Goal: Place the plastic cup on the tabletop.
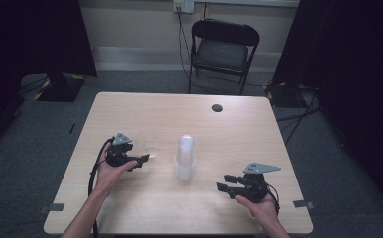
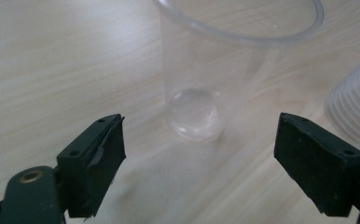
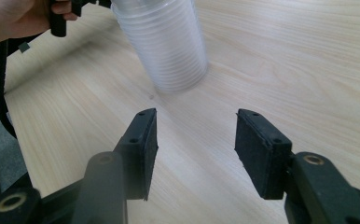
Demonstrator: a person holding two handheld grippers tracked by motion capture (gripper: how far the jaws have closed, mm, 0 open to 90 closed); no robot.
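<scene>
Left gripper (image 1: 144,159) (jaws wide, empty) stands just short of the released single cup (image 2: 225,70); next, fetch another from the stack (image 1: 185,158).

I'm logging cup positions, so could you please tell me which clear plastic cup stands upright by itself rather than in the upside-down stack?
The single clear plastic cup in front of the left gripper, rim up; the stack of clear plastic cups stands mid-table.

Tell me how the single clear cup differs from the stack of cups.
The single clear cup stands upright, mouth up, alone; the stack of cups is many nested cups, standing mouth down. The single cup sits just ahead of the open left gripper; the stack stands mid-table, farther from either gripper. Both are clear plastic on the table.
</scene>
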